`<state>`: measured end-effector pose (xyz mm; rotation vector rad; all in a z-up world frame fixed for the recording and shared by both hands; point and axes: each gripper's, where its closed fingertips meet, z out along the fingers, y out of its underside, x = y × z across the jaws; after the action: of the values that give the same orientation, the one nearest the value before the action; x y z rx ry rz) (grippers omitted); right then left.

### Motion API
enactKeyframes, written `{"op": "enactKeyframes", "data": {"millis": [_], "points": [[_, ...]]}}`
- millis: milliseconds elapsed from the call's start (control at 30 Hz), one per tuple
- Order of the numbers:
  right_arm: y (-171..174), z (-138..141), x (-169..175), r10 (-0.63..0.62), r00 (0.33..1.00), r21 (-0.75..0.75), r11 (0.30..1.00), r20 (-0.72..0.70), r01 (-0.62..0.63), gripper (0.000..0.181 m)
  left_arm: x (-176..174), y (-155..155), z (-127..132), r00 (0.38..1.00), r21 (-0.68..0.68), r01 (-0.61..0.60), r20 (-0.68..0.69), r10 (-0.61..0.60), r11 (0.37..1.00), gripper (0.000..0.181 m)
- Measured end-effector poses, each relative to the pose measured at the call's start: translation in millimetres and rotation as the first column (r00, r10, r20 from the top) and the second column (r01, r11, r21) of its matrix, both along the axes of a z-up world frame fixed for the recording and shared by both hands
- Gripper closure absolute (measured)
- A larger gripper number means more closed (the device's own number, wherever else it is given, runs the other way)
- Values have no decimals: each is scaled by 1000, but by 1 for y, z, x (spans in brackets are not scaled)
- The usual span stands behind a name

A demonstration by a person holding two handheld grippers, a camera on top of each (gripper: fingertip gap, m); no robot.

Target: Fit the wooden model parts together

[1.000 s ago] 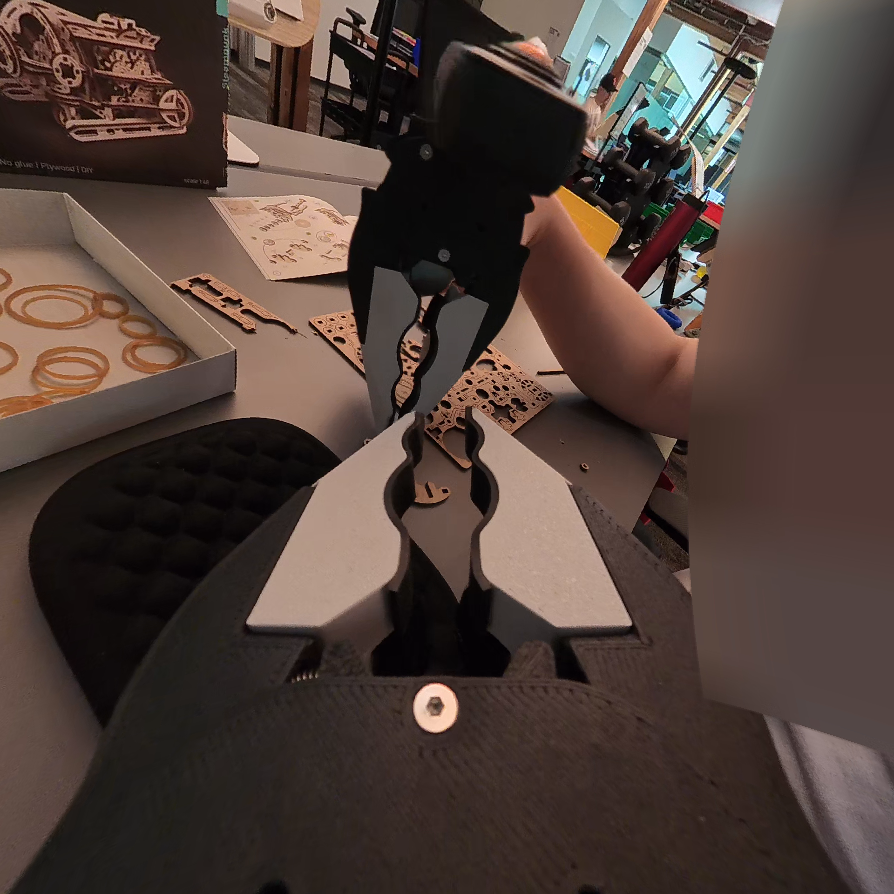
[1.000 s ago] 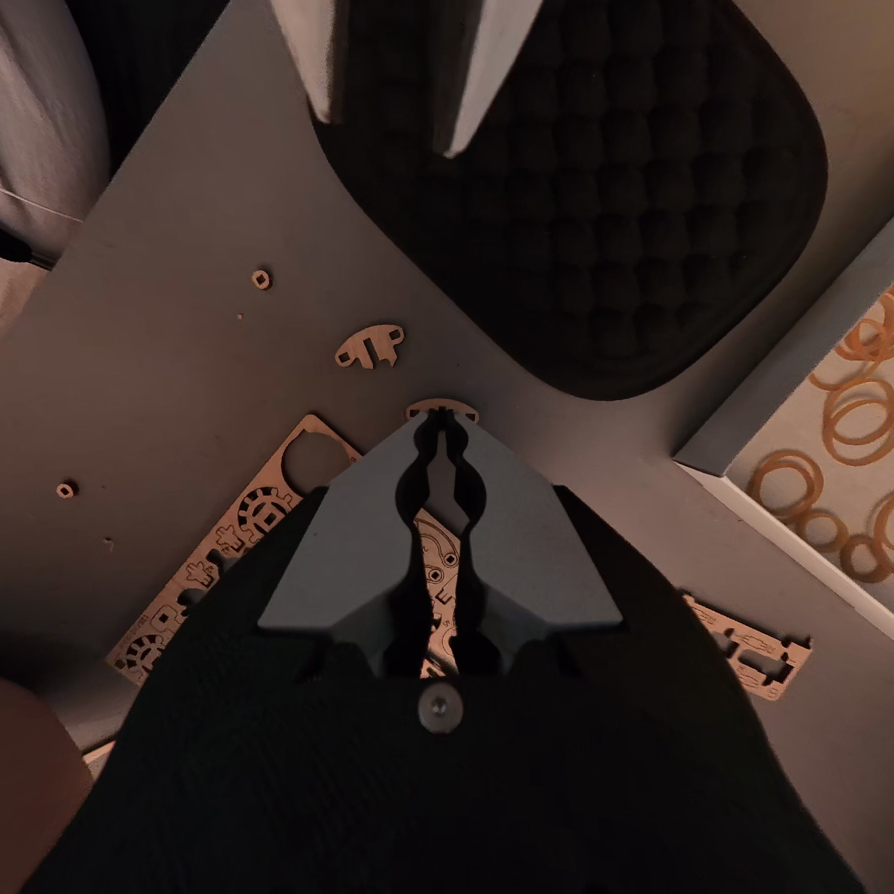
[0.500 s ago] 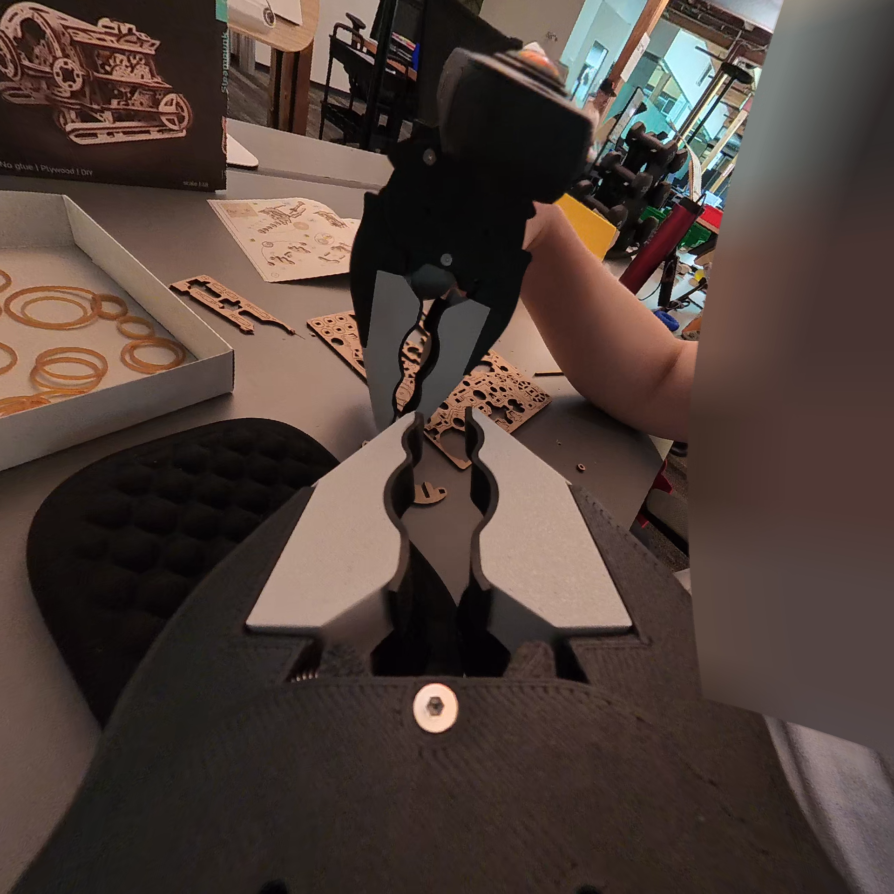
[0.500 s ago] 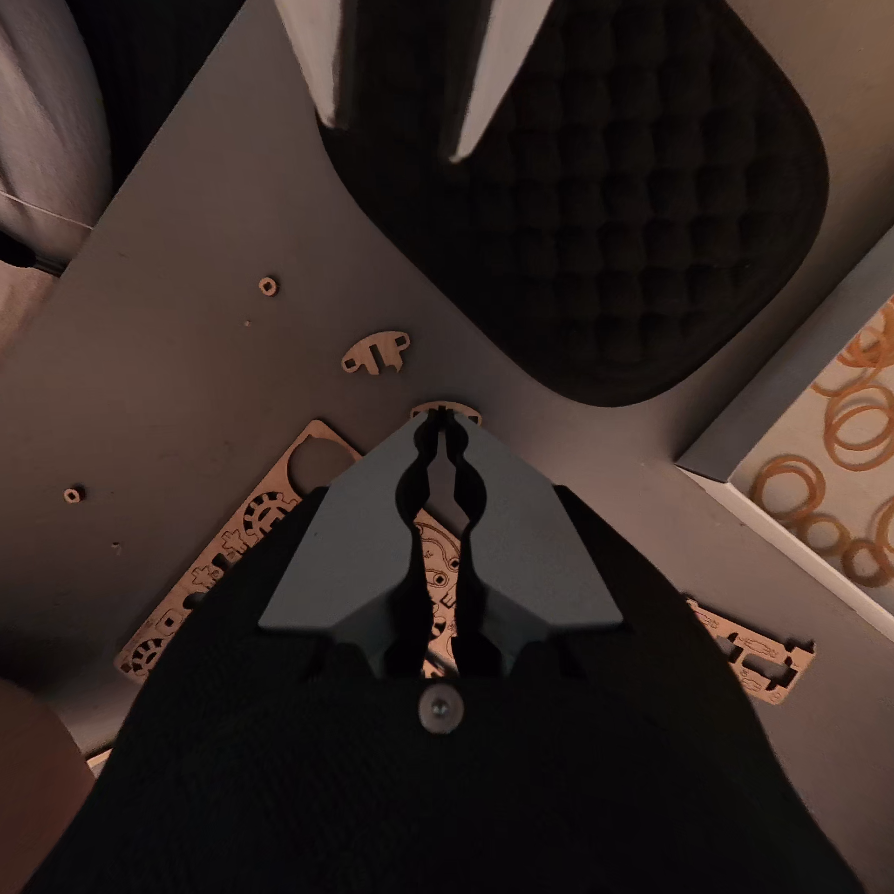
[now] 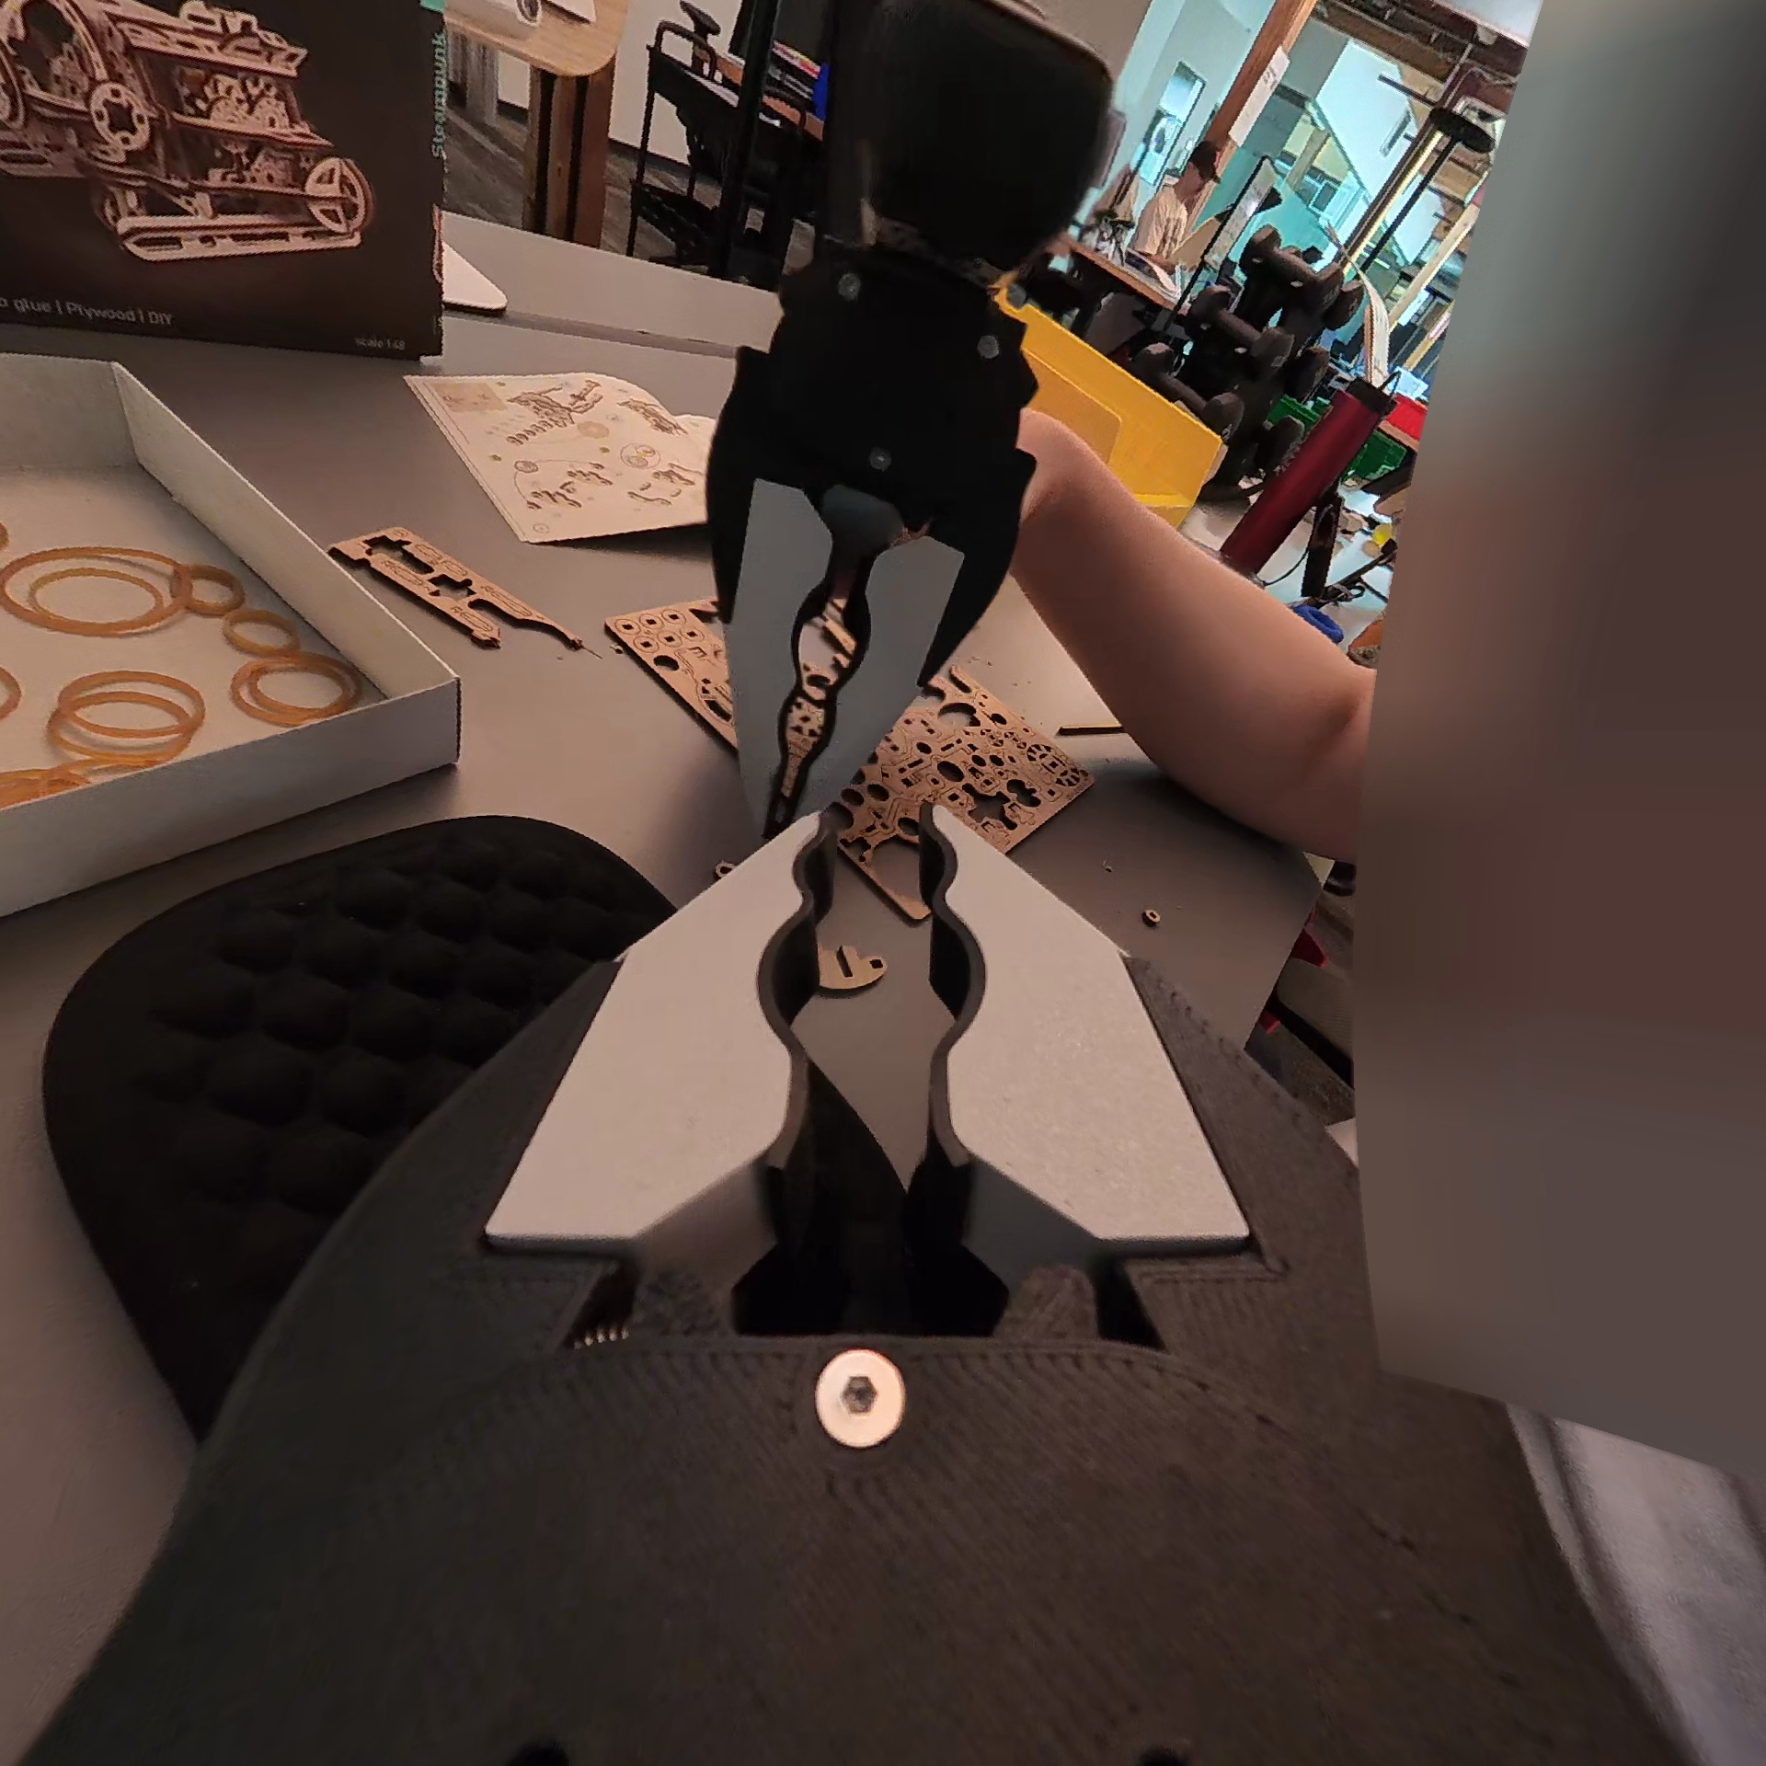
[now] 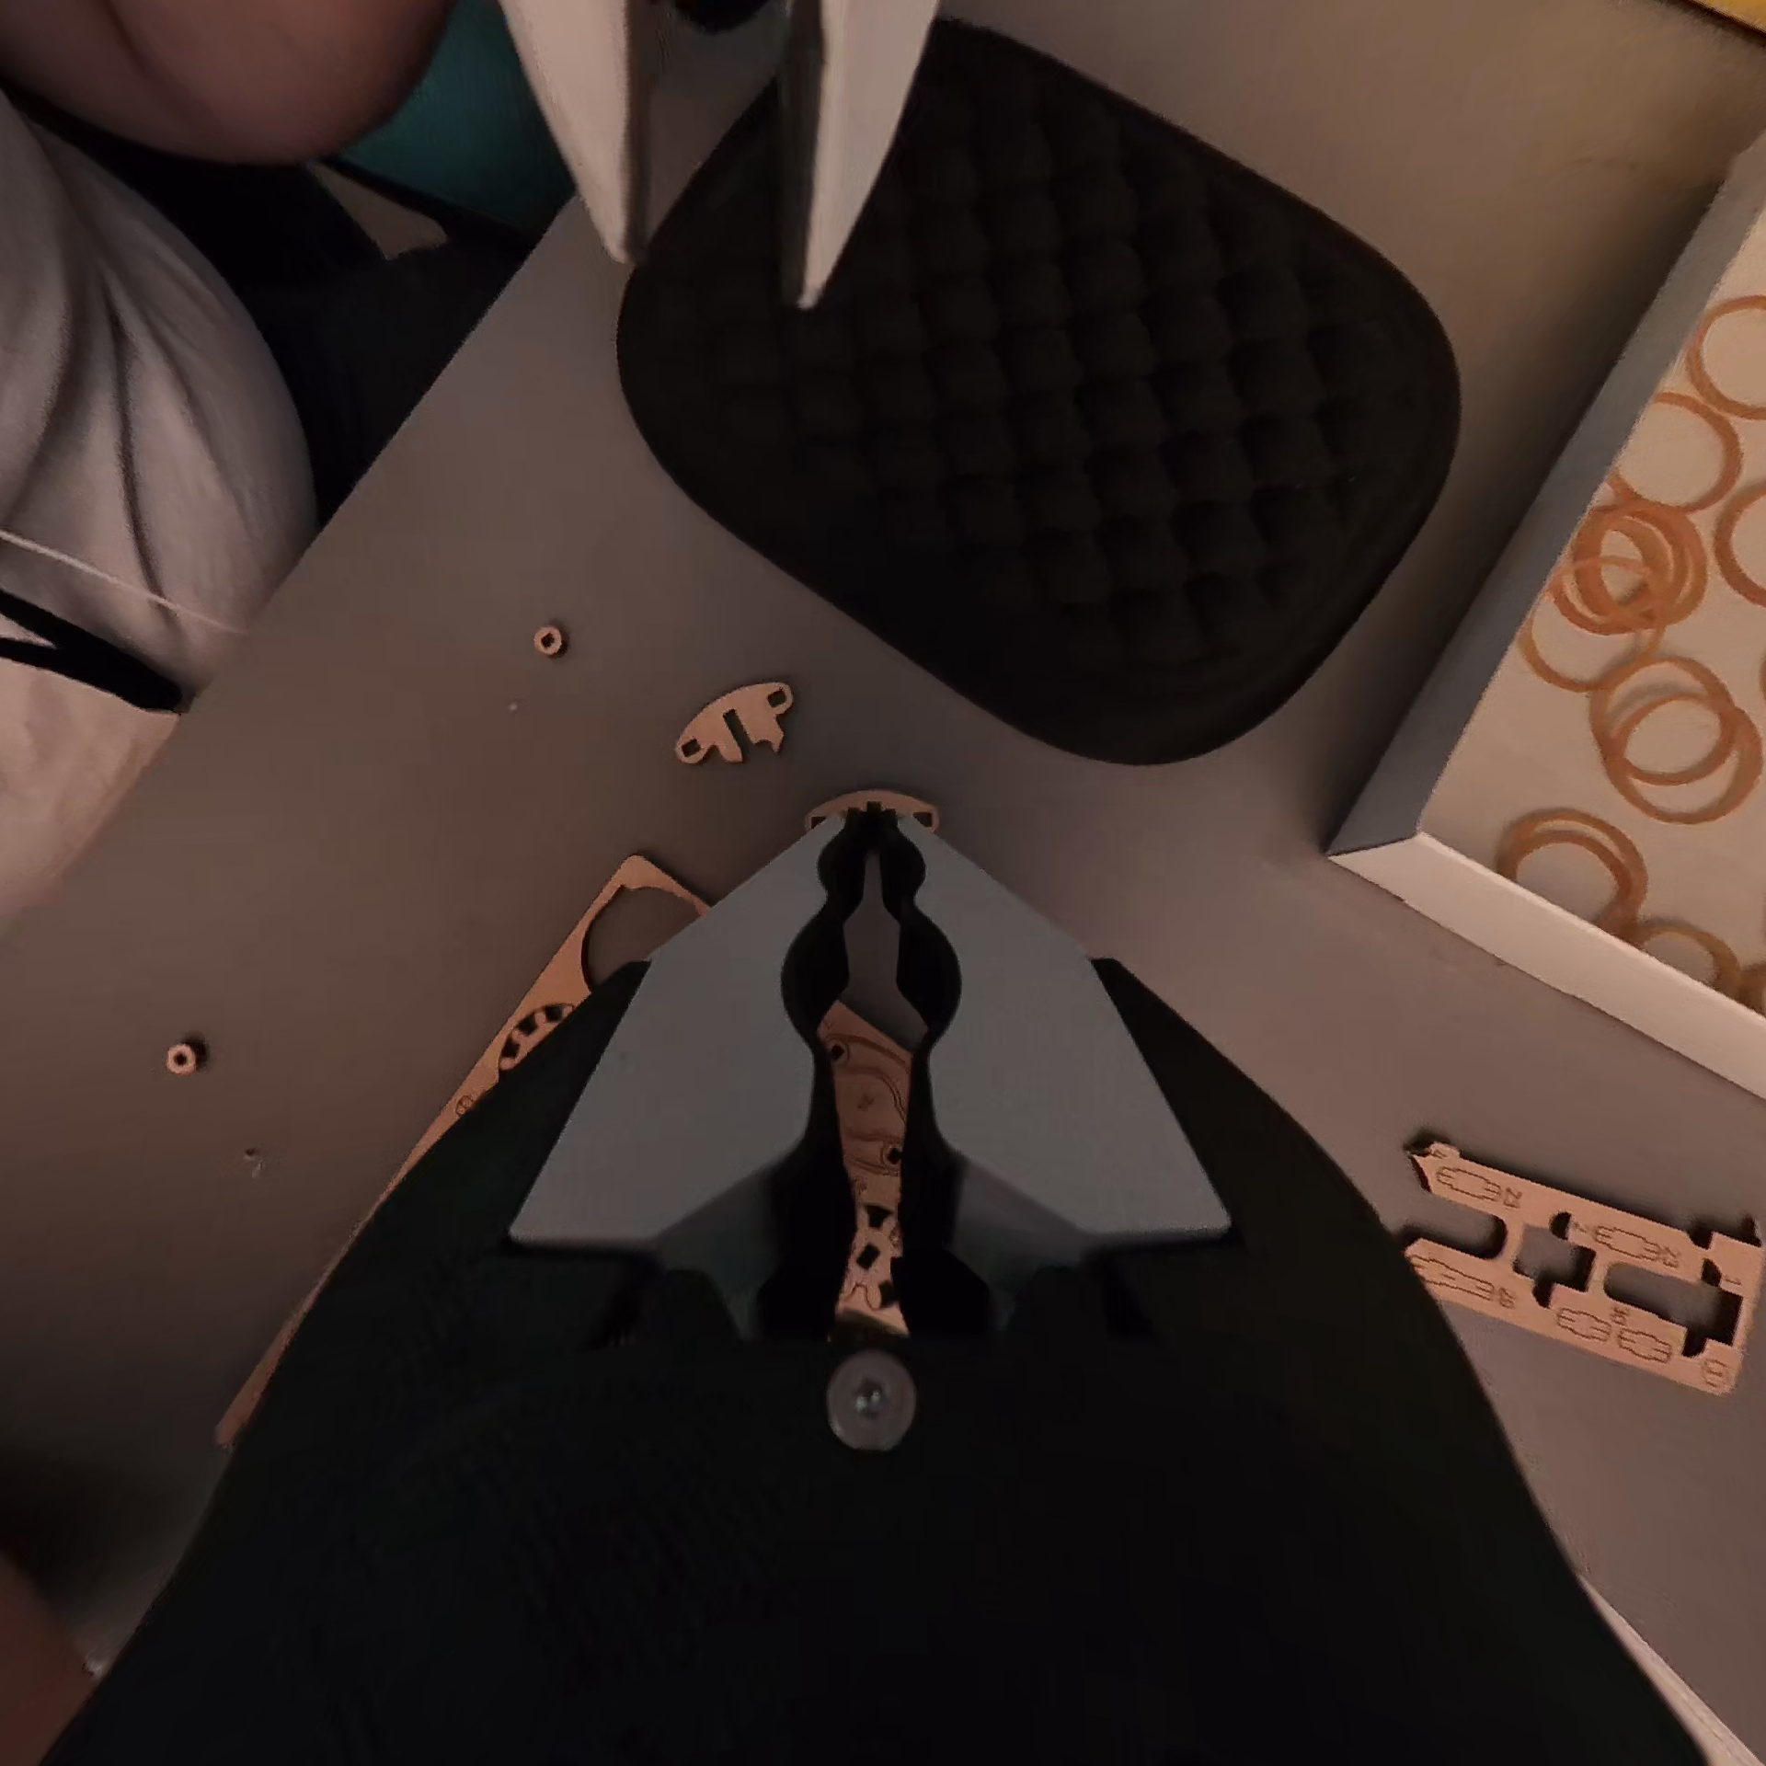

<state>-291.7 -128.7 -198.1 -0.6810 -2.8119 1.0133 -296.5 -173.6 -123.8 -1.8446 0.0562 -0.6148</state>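
My right gripper (image 6: pixel 872 829) is shut on a small half-round wooden part (image 6: pixel 872 808), held at its tips just above the grey table (image 6: pixel 478 860). In the left wrist view it (image 5: pixel 786 824) points steeply down just ahead of my left fingertips. My left gripper (image 5: pixel 872 829) is open and empty, low over the table; it also shows at the top of the right wrist view (image 6: pixel 712 277). A second small loose wooden part (image 5: pixel 850 965) lies on the table between my left fingers, and also shows in the right wrist view (image 6: pixel 731 731).
A perforated wooden sheet (image 5: pixel 965 764) lies under the right gripper and a wooden strip sheet (image 6: pixel 1577 1261) beside it. A black bumpy pad (image 6: pixel 1051 478) and a white tray (image 5: pixel 287 755) of tan rings lie left. Instruction sheet (image 5: pixel 573 449), model box (image 5: pixel 220 172), forearm (image 5: pixel 1195 650). Some 9 cm of space lies between my two pairs of fingers.
The right gripper has tilted a little more upright, keeping the half-round part at its tips. The left gripper has hardly moved and stays open.
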Motion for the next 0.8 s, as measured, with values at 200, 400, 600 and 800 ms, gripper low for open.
{"op": "enactKeyframes", "data": {"millis": [200, 400, 600, 800], "points": [[0, -3, 0, -9, 997, -67, 998, 74, 14, 180, -3, -2, 1, 1000, 1, -10, 2, 10, 1000, 165], [0, -4, 1, 4, 994, -100, 995, 107, 7, 180, -3, -2, 0, 1000, -3, -9, -3, 9, 1000, 165], [-2, -6, 1, 17, 994, -102, 995, 109, -6, 181, -3, -2, -1, 1000, -3, -10, 3, 10, 1000, 165], [-2, -8, 1, 20, 994, -95, 995, 105, -10, 181, -3, -3, -2, 1000, -5, -9, 1, 9, 1000, 165]]}}
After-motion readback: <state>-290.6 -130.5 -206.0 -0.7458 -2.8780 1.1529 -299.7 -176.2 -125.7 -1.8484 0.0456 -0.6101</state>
